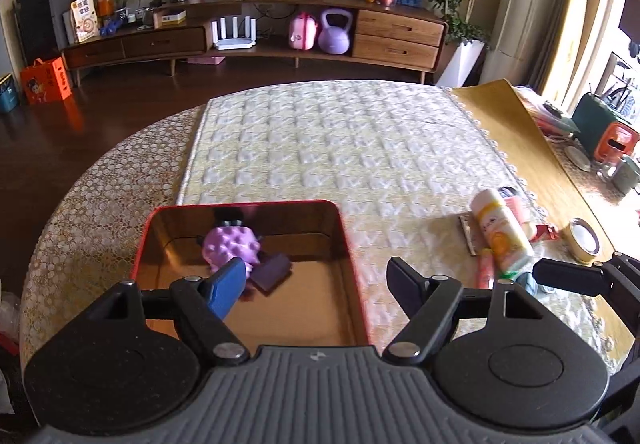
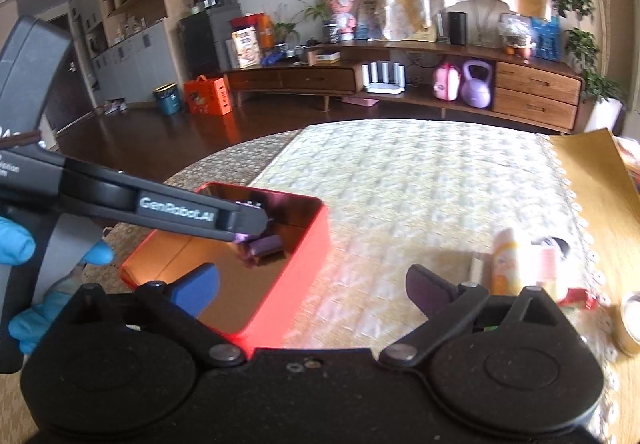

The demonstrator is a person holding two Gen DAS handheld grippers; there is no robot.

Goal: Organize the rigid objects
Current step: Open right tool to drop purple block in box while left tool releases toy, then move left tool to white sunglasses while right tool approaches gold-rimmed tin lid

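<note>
A red tin box (image 1: pixel 352 268) is seen on the quilted cloth toward the table's near left edge. Inside it, a knobbly purple toy (image 1: pixel 230 246) and a dark purple block (image 1: pixel 274 271) lie touching each other. The left hand-held gripper (image 1: pixel 316 284) is held over the box with its fingers spread wide and nothing between them. The right hand-held gripper (image 2: pixel 314 286) is likewise spread wide and empty, above the cloth just beside the box. Near the table's right edge, a white and yellow bottle (image 1: pixel 502 230) lies among small packets, with a tape roll (image 1: pixel 584 242) close by.
</note>
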